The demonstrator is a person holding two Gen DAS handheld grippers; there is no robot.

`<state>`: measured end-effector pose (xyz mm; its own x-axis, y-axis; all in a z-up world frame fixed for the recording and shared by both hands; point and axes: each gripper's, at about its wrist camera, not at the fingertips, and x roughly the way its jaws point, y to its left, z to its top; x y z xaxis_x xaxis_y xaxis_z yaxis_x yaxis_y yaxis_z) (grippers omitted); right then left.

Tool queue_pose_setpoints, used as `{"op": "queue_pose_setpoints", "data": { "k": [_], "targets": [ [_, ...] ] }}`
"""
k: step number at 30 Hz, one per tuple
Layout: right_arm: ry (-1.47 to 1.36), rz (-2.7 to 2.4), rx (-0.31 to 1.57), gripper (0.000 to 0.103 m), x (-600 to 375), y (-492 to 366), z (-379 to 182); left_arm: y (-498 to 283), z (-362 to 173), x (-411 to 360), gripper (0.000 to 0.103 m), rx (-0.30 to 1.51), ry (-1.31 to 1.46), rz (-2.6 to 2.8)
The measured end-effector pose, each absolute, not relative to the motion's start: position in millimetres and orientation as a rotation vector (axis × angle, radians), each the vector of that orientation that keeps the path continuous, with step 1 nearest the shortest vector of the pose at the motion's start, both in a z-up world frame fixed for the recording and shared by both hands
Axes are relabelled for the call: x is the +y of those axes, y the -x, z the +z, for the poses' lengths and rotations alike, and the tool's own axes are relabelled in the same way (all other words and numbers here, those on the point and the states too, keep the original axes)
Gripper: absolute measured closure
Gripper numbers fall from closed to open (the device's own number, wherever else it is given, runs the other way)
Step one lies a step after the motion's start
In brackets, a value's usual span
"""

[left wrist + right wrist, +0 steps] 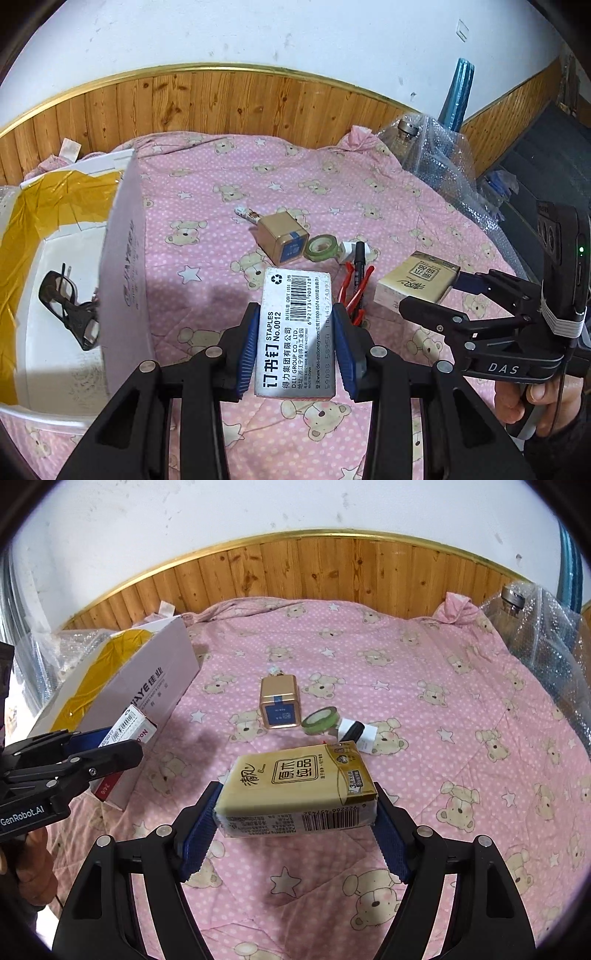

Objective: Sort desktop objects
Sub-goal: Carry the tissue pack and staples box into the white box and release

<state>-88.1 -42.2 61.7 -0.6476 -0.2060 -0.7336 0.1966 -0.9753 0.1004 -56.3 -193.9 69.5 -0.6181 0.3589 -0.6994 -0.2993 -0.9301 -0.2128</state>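
Pink bear-print bed cover (pixel 424 657) under both tongs. Left tongs (pixel 295 347) clamped on staple box (pixel 295 332) — cardboard box (pixel 122 258) just left. Right tongs (pixel 295 823) clamped on tissue pack (pixel 295 790). Advice: clear box wall, lower inside, then release — grip firm.

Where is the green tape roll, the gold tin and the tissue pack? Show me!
green tape roll (pixel 320 720), right wrist view, on its near side wall.
gold tin (pixel 279 706), right wrist view, on its blue front label.
tissue pack (pixel 295 786), right wrist view, on its printed top face.
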Motion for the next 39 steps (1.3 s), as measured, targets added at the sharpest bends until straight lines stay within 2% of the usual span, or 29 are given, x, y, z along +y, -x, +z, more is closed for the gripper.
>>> {"op": "queue_pose_setpoints", "data": {
  "k": [10,23,29,39],
  "targets": [
    [-1.080,-2.648,0.046,0.025,-87,93,99,51,104,-233,0.064,-0.154,1.032,2.597],
    [-0.937,-2.514,0.096,0.025,-179,100,134,49,129,-351,0.064,-0.246,1.016,2.790],
    [-0.875,-2.424,0.147,0.025,-238,108,143,54,116,-403,0.064,-0.297,1.100,2.853],
    [-0.886,-2.340,0.252,0.025,-308,150,124,105,76,-432,0.064,-0.301,1.283,2.811]
  ]
}}
